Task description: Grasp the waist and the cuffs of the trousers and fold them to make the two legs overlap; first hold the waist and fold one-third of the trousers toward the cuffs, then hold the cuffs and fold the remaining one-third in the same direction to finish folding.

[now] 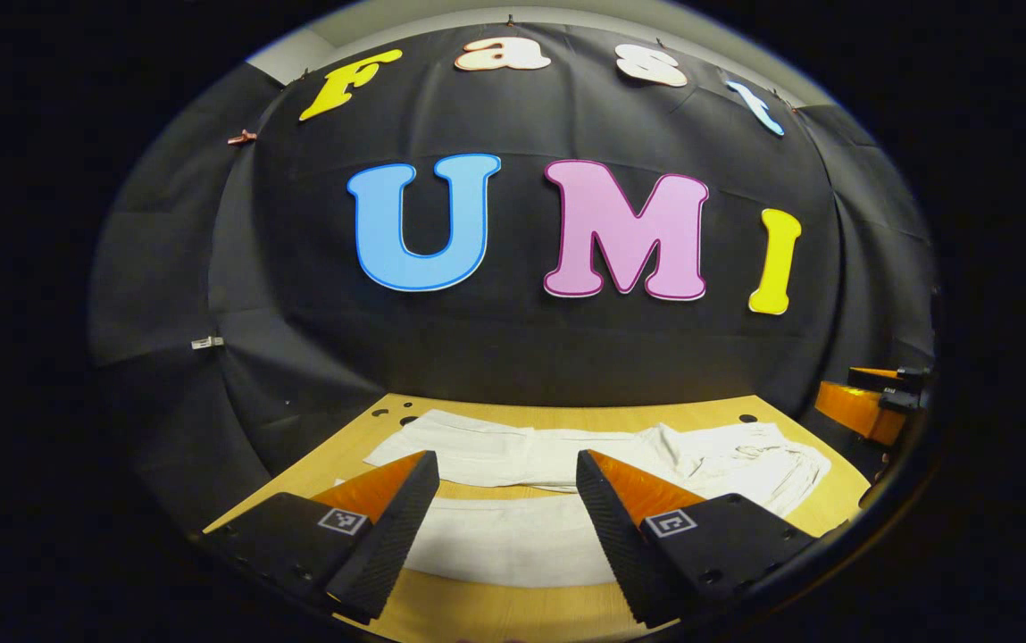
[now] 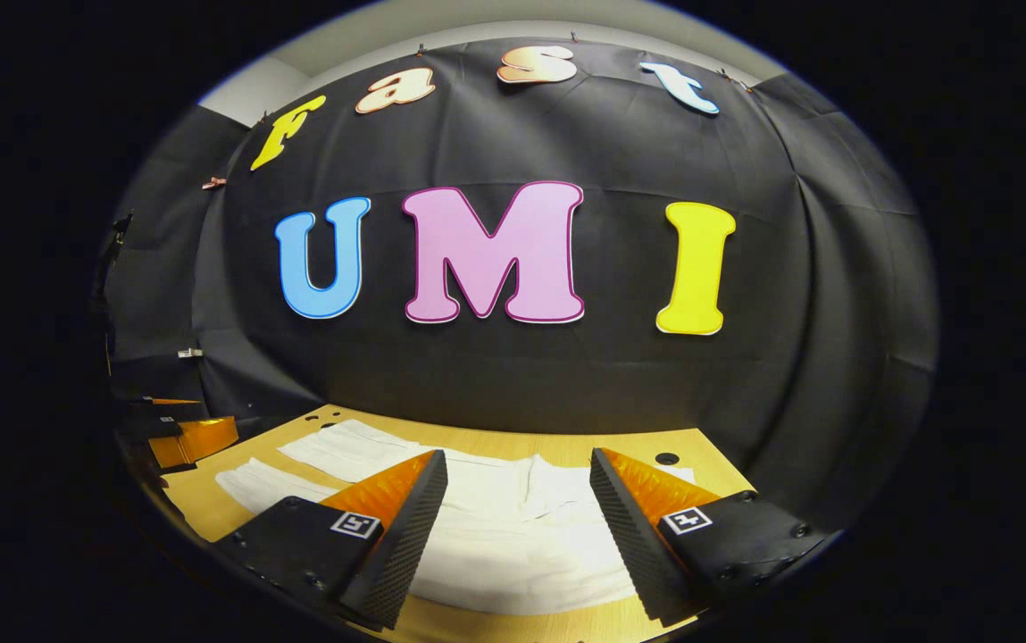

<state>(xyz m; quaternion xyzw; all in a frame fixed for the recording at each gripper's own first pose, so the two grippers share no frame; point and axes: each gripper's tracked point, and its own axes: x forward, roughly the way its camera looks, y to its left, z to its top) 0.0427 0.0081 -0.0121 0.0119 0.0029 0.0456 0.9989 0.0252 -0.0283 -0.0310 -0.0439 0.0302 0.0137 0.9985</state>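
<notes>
The white, thin woven-cloth trousers (image 1: 513, 464) lie flat on the light wooden bench (image 1: 495, 612), spread sideways across it with the 2 legs apart, not yet overlapped. In the left gripper view, the crumpled, gathered end at the right (image 1: 745, 460) appears to be the waist; the smoother strips toward the left appear to be the legs, with the cuffs at that side. Which end is which cannot be confirmed with certainty.

Handling judgement: the cloth looks light, soft and limp. It will drape and sag from any held point, so 1 hold alone would let the rest trail. It is not fragile. On the smooth bench it will probably slide rather than snag. Wrinkles at the gathered end suggest bulk there, giving an easy edge to pinch.

Recommended holds: the waist edge with 1 gripper and the cuff edges with the other, each pinching through both layers at the hem.

The left gripper (image 1: 508, 518) hovers above the near leg, jaws spread wide, holding nothing. The right gripper (image 2: 517, 522) hovers above the cloth (image 2: 513, 536), jaws likewise spread wide and empty. Each gripper appears at the edge of the other's view. The first fold is judged not yet begun.
</notes>
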